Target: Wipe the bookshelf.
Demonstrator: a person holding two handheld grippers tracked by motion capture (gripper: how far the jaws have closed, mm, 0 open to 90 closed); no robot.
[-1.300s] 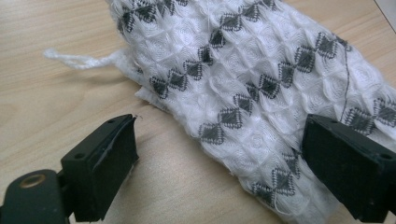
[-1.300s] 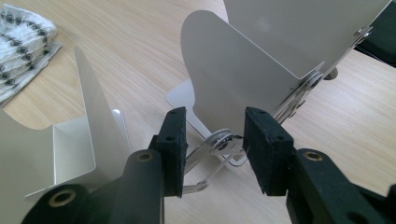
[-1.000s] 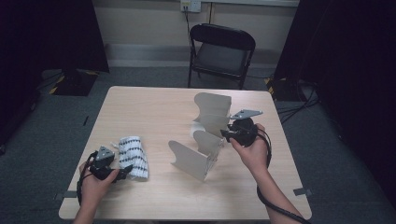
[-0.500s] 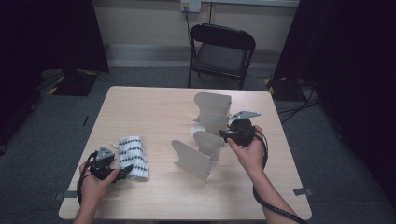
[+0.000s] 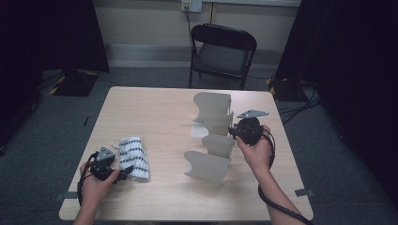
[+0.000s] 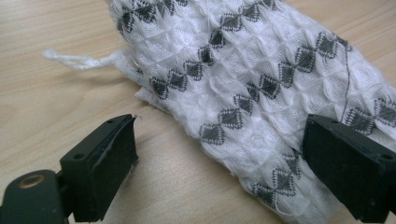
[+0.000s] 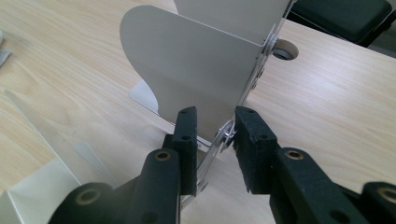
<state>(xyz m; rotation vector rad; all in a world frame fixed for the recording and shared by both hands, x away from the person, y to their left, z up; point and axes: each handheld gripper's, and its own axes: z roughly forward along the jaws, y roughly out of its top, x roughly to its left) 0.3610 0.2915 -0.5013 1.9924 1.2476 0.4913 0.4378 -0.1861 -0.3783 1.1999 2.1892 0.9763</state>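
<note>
Standing on a pale wooden table [image 5: 155, 112], a black folding chair [image 5: 223, 49] behind.

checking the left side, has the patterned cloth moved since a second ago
No. The patterned cloth lies at the same spot near the table front-left edge, beside the left hand-held gripper.

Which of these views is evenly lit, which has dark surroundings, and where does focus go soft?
High view: table evenly lit, dark at both sides, slightly soft overall. Left gripper view: patterned cloth sharp, weave clear. Right gripper view: white folding divider bright with no harsh glare; the near parts of the right hand-held gripper look soft.
</note>
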